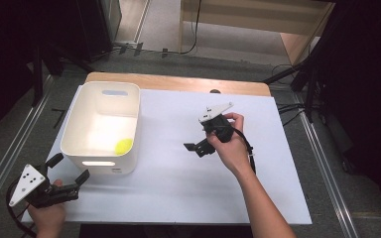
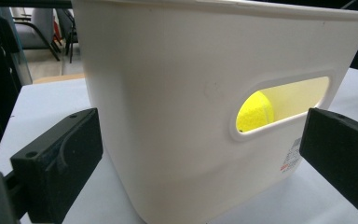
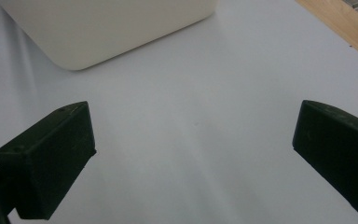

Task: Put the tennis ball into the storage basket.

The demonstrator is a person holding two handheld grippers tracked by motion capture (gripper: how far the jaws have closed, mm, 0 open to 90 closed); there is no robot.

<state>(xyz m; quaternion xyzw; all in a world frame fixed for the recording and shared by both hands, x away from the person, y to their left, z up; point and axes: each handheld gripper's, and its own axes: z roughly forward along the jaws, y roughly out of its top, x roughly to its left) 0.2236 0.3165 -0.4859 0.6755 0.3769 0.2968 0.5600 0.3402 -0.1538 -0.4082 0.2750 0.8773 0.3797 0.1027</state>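
My left gripper (image 1: 69,171) has its jaws spread wide with nothing between them. It sits low at the near left corner of the counter (image 1: 188,178), pointing at the near wall of the bin (image 1: 87,141). In the left gripper view the jaws frame that wall from just in front without touching it, and through the handle slot I see the ball (image 2: 255,112), yellow and fuzzy, resting inside against the wall. From the high view the ball (image 1: 124,145) lies on the bin floor in the near right corner.

My right gripper (image 1: 198,147) is open too, jaws wide apart and gripping nothing. It is held above the middle of the counter, well apart from the bin, with the jaws aimed left and down towards it. In the right gripper view I see bare white counter (image 3: 205,121) between the jaws and a rounded corner of the bin (image 3: 107,28) farther off at the top left.

The bin stands upright on the left half of the counter, its far wall near the wooden edge (image 1: 178,82) that shows beyond the white surface. My right forearm (image 1: 263,208) crosses the near edge of the counter.
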